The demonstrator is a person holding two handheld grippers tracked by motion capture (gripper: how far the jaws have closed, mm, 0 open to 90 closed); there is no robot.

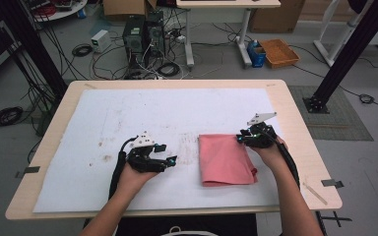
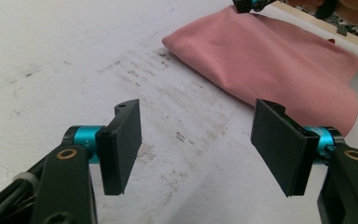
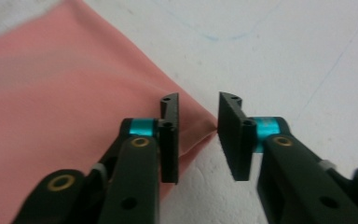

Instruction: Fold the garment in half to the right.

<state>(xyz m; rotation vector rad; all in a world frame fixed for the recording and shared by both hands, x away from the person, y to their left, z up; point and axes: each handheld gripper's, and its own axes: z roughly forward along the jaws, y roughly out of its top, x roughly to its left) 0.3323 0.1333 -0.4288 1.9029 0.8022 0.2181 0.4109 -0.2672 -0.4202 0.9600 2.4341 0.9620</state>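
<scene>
A folded pink cloth point(image 1: 225, 160) lies on the white sheet point(image 1: 177, 105) right of the table's middle. My left gripper point(image 1: 166, 153) rests on the sheet a short way left of the cloth, pointing toward it. In the left gripper view its jaws point(image 2: 196, 144) stand wide open with bare, stained sheet between them and the cloth point(image 2: 279, 65) ahead. My right gripper point(image 1: 241, 136) is at the cloth's far right corner. In the right gripper view its jaws point(image 3: 198, 126) stand a little apart, straddling that corner of the cloth point(image 3: 65, 102), and the pads do not press on it.
The white sheet covers most of the light wooden table point(image 1: 298, 132), and grey smudges point(image 1: 189, 142) mark it beside the cloth. Beyond the table the floor holds tangled cables, computer towers point(image 1: 142, 34) and an orange basket point(image 1: 279, 52). A black frame post point(image 1: 347, 54) rises at right.
</scene>
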